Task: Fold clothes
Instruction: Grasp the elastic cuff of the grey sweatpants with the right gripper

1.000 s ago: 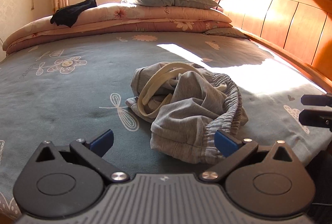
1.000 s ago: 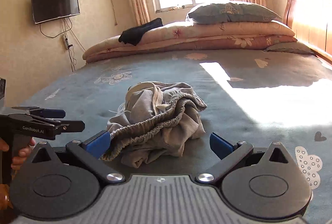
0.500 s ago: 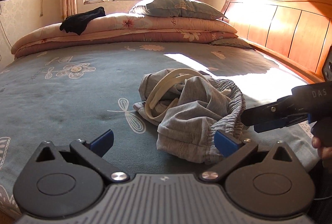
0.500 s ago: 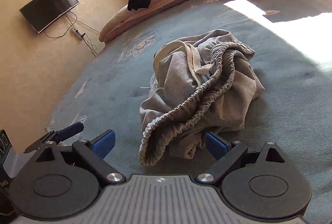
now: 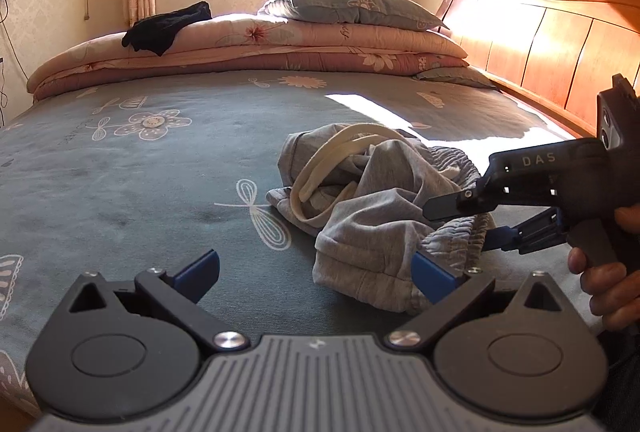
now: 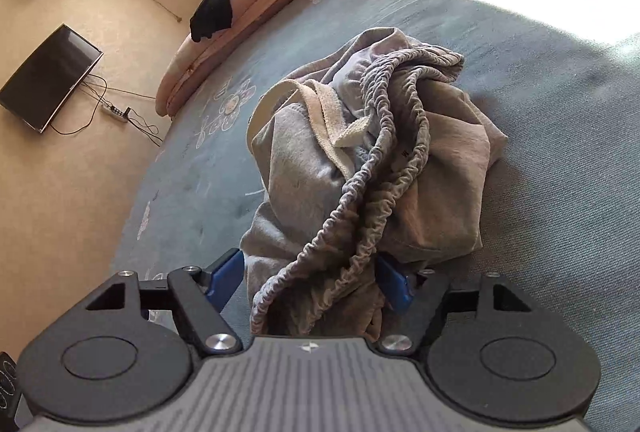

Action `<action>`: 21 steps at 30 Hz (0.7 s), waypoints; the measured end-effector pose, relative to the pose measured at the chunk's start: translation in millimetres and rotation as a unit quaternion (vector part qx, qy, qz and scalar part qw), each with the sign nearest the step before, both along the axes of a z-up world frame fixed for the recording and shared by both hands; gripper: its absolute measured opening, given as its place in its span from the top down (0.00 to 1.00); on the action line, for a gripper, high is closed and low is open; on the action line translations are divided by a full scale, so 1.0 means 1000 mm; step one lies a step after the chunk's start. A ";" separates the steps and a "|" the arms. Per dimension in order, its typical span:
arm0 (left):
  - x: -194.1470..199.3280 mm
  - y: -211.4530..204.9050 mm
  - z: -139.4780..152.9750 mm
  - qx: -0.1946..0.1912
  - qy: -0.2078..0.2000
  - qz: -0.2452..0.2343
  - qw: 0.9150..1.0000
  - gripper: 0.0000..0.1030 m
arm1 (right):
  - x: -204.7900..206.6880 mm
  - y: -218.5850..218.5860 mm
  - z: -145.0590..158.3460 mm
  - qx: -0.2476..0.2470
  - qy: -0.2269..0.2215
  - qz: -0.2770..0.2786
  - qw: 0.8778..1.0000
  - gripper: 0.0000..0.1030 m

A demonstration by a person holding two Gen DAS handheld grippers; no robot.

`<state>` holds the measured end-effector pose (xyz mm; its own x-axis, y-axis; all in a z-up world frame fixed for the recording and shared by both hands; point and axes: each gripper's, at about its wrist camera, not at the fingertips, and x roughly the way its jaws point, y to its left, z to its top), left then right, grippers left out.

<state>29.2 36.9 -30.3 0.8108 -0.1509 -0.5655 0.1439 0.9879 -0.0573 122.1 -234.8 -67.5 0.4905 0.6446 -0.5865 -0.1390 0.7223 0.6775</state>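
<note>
Your right tongs (image 6: 310, 286) have just been closing around the elastic waistband (image 6: 372, 175) at the 6 o'clock edge of the crumpled grey sweatpants (image 5: 376, 199), which lie mid-bed (image 5: 120, 191); cloth sits between the blue pads, though a firm pinch is not yet evident. Your left tongs (image 5: 316, 272) stand apart and empty, near the heap's 7 o'clock hem. Clamp only the waistband, not the layers beneath, before lifting to shake the garment open.

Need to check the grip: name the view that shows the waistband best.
Right wrist: the waistband runs full-length into the right gripper. The left wrist shows only a short stretch, partly hidden by that gripper.
</note>
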 end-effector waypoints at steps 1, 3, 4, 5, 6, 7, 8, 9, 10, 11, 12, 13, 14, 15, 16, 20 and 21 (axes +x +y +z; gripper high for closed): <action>0.001 0.002 0.000 -0.003 0.003 -0.002 1.000 0.02 | 0.000 0.003 -0.001 -0.003 0.000 -0.002 1.000 0.36; 0.003 0.005 -0.001 -0.008 0.007 -0.003 1.000 0.02 | 0.001 0.006 -0.003 -0.013 0.001 -0.009 1.000 0.44; 0.005 0.006 -0.002 -0.008 0.010 -0.003 1.000 0.02 | 0.001 0.006 -0.004 -0.015 0.003 -0.013 1.000 0.45; 0.007 0.007 -0.003 -0.008 0.014 -0.003 1.000 0.02 | 0.001 0.007 -0.005 -0.017 0.004 -0.016 1.000 0.46; 0.009 0.007 -0.004 -0.009 0.018 -0.001 1.000 0.02 | 0.001 0.008 -0.006 -0.020 0.004 -0.018 1.000 0.46; 0.011 0.008 -0.005 -0.010 0.022 0.001 1.000 0.02 | 0.001 0.009 -0.006 -0.024 0.004 -0.019 1.000 0.47; 0.012 0.009 -0.006 -0.012 0.025 0.000 1.000 0.01 | 0.001 0.010 -0.007 -0.027 0.003 -0.020 0.999 0.47; 0.013 0.009 -0.006 -0.014 0.027 -0.001 1.000 0.01 | 0.001 0.011 -0.007 -0.030 0.005 -0.022 0.999 0.47; 0.013 0.009 -0.007 -0.015 0.029 -0.003 0.999 0.01 | 0.001 0.013 -0.008 -0.032 0.007 -0.026 0.999 0.46; 0.014 0.009 -0.008 -0.015 0.030 -0.003 0.999 0.01 | 0.001 0.014 -0.009 -0.034 0.010 -0.029 0.999 0.43; 0.014 0.009 -0.008 -0.016 0.030 -0.003 0.999 0.01 | 0.002 0.015 -0.010 -0.036 0.012 -0.033 0.999 0.41; 0.014 0.010 -0.008 -0.016 0.031 -0.004 0.999 0.01 | 0.001 0.018 -0.009 -0.048 0.009 -0.032 0.998 0.39; 0.014 0.010 -0.009 -0.017 0.032 -0.004 0.999 0.01 | 0.000 0.022 -0.008 -0.063 0.005 -0.030 0.998 0.39; 0.014 0.010 -0.009 -0.016 0.034 -0.005 0.999 0.01 | -0.002 0.024 -0.006 -0.073 -0.003 -0.027 0.997 0.41; 0.014 0.011 -0.009 -0.016 0.036 -0.005 0.999 0.01 | -0.005 0.026 -0.003 -0.082 -0.013 -0.024 0.996 0.48; 0.014 0.012 -0.010 -0.014 0.042 -0.002 0.999 0.01 | -0.015 0.030 0.012 -0.121 -0.052 -0.020 0.991 0.67; 0.014 0.013 -0.010 -0.014 0.043 -0.002 0.999 0.01 | -0.017 0.030 0.017 -0.134 -0.064 -0.019 0.989 0.69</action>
<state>43.5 49.8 -40.0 0.7587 -0.1705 -0.6287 0.1402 0.9853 -0.0980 104.7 -204.5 -50.2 0.5924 0.4540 -0.6656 -0.1798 0.8798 0.4400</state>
